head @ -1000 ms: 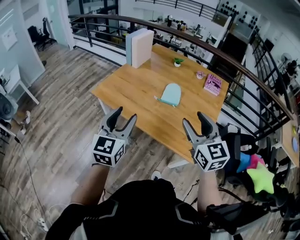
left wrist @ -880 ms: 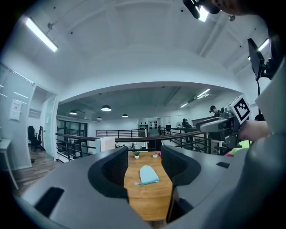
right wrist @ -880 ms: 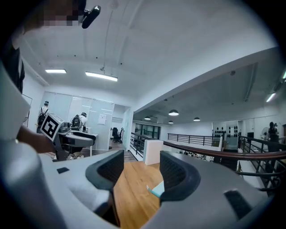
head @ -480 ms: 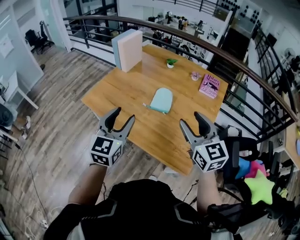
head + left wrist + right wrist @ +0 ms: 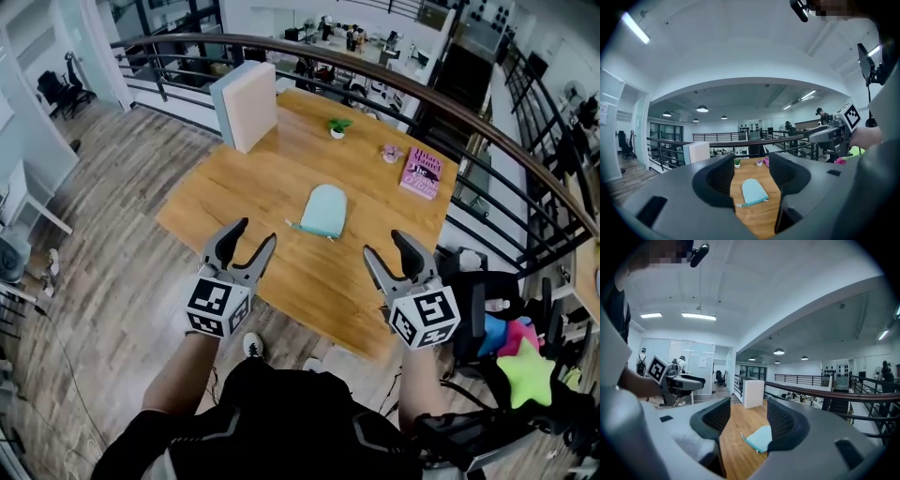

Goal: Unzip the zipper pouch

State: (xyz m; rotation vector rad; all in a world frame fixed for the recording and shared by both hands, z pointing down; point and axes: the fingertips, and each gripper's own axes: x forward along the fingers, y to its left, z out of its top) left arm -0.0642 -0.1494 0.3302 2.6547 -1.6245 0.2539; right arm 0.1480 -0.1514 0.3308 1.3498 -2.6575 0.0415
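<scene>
Zipper pouch (image 5: 322, 210) on table (image 5: 234, 197), beyond both tools

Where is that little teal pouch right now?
In the head view the teal pouch lies flat near the middle of the wooden table, left of the pink book and nearer than the potted plant.

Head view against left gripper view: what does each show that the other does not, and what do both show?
Only the head view shows the left gripper from outside, with its marker cube, and the person's shoe. Only the left gripper view shows the ceiling lamps. Both show the teal zipper pouch lying on the wooden table, the white block, the small plant and the right gripper. Both grippers are open, apart from the pouch.
</scene>
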